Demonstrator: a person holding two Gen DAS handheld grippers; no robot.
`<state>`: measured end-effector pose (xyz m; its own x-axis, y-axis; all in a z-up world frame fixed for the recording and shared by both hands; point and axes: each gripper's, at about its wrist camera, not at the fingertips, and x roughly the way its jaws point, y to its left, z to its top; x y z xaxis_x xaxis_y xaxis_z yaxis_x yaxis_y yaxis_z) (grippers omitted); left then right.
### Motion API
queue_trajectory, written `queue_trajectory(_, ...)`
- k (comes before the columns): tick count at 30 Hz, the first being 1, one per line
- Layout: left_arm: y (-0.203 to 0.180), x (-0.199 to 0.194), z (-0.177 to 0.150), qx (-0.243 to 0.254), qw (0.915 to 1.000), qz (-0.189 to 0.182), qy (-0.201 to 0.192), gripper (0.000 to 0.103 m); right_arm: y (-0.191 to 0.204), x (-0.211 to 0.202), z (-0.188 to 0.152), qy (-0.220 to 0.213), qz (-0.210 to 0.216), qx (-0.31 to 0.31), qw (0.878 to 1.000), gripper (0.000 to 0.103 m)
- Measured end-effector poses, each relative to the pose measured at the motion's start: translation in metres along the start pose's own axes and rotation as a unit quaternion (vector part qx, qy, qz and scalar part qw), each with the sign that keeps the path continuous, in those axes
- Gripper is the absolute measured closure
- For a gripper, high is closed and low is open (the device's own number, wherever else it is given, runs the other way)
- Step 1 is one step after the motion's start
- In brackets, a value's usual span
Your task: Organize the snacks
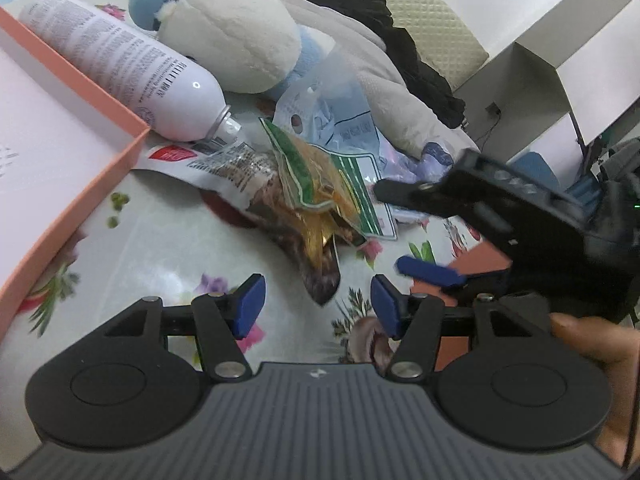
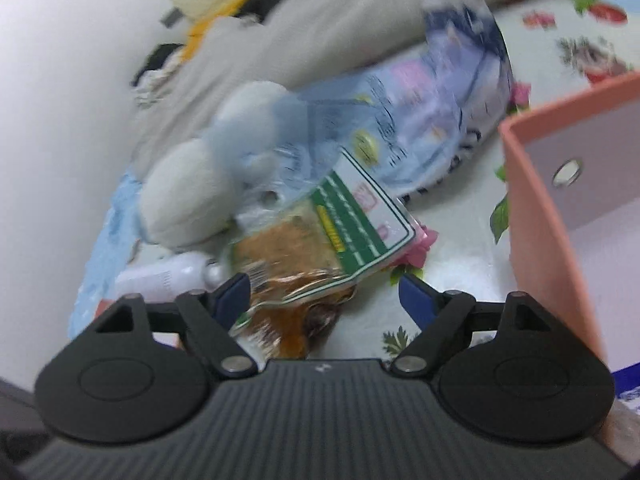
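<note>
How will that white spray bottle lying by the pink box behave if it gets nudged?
The white spray bottle lies on its side and is round, so it would probably roll. Its glossy surface looks slippery. It rests against the pink box, which may stop it that way.

I am holding my left hand-held gripper (image 1: 318,306) over the flowered bed sheet (image 1: 168,248), its blue pads standing apart with nothing between them. Ahead, a green-striped snack bag (image 1: 320,176) is lying on a brown printed pouch (image 1: 256,184), near a white spray can (image 1: 120,60) and a plush toy (image 1: 232,40). A pink box (image 1: 60,140) is sitting at the left. My right hand-held gripper (image 1: 404,232) is reaching in from the right, jaws apart and empty.
</note>
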<state>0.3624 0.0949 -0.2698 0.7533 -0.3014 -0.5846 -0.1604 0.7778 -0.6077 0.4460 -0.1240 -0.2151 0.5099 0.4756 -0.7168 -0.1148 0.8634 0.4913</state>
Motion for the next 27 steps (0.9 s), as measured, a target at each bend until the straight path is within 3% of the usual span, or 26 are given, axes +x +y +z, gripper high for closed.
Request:
queue_trajectory(3,0.003,0.012,0.004,-0.010,1.0000,-0.001,-0.001,0.041,-0.001,0.015,0.002,0.001,-0.005,0.014,1.000,0.020)
queue_trajectory(10,0.010,0.032,0.003,-0.020,0.9998,-0.008,-0.003,0.059,-0.009,0.029,0.006,-0.044,-0.022,0.040,0.998,0.022)
queue_trajectory(12,0.013,0.036,0.002,-0.026,0.9995,-0.018,0.000,0.069,-0.008,0.032,0.008,-0.052,-0.030,0.031,0.998,0.026)
queue_trajectory(14,0.013,0.037,0.002,-0.027,0.9994,-0.023,0.001,0.080,-0.010,0.031,0.011,-0.052,-0.030,0.034,0.998,0.047)
queue_trajectory(15,0.011,0.036,0.001,-0.022,0.9995,-0.021,-0.001,0.081,-0.009,0.032,0.012,-0.049,-0.033,0.035,0.998,0.055)
queue_trajectory(17,0.008,0.035,0.001,-0.013,0.9998,-0.016,-0.002,0.084,-0.009,0.030,0.012,-0.049,-0.036,0.036,0.997,0.081)
queue_trajectory(19,0.009,0.030,-0.002,-0.014,0.9996,-0.021,-0.009,0.086,-0.006,0.023,0.009,-0.061,-0.039,0.014,0.997,0.093)
queue_trajectory(22,0.013,0.020,-0.008,-0.017,0.9996,-0.019,-0.010,0.089,0.001,0.010,-0.001,-0.077,-0.041,-0.018,0.996,0.100)
queue_trajectory(27,0.018,-0.012,-0.020,-0.017,0.9997,-0.013,-0.013,0.091,0.009,-0.018,-0.017,-0.099,-0.042,-0.040,0.993,0.100)
